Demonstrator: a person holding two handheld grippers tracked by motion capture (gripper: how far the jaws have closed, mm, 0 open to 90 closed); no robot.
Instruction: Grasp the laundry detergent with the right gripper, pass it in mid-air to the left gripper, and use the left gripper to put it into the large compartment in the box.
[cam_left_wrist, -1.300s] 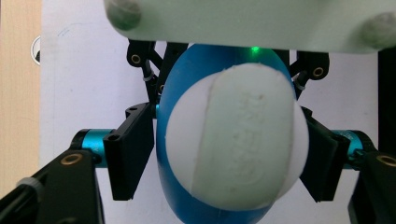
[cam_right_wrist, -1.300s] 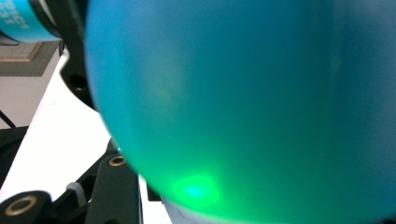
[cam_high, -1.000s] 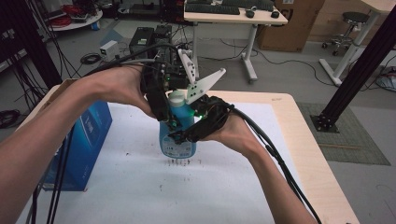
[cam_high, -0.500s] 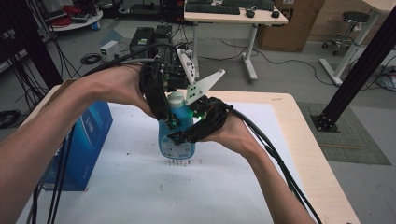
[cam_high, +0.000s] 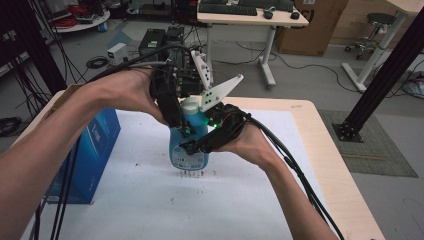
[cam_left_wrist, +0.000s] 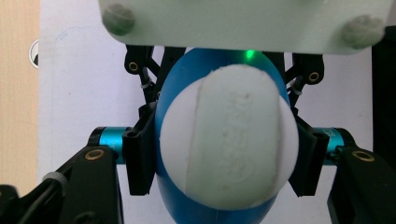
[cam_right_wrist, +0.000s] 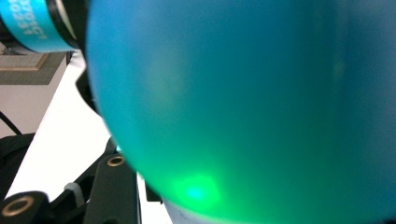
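The left hand-held gripper (cam_high: 181, 116) has just closed its jaws on the blue bottle's white cap (cam_left_wrist: 226, 140); the right hand-held gripper (cam_high: 207, 140) clamps the bottle (cam_high: 189, 145), upright mid-worktop (cam_high: 320, 145). A blue box (cam_high: 92, 150) stands left; desks (cam_high: 240, 15) behind.

Translucent blue bottle (cam_high: 189, 142), white label low on its front with dark print too small to read. White flip cap (cam_left_wrist: 228, 140), faint embossed lettering across its lid. Green glow on the blue bottle wall (cam_right_wrist: 196, 191). Left tongs (cam_high: 181, 122) black, brass-coloured pivots and turquoise metal sleeves (cam_left_wrist: 108, 138). Right tongs (cam_high: 200, 145) black too, pale grey three-cornered plate (cam_high: 220, 92) on top. Counter (cam_high: 320, 150) light wood at the rim under a white sheet (cam_high: 150, 200) flecked with small dark marks. Blue box (cam_high: 92, 150) with pale print at the left.
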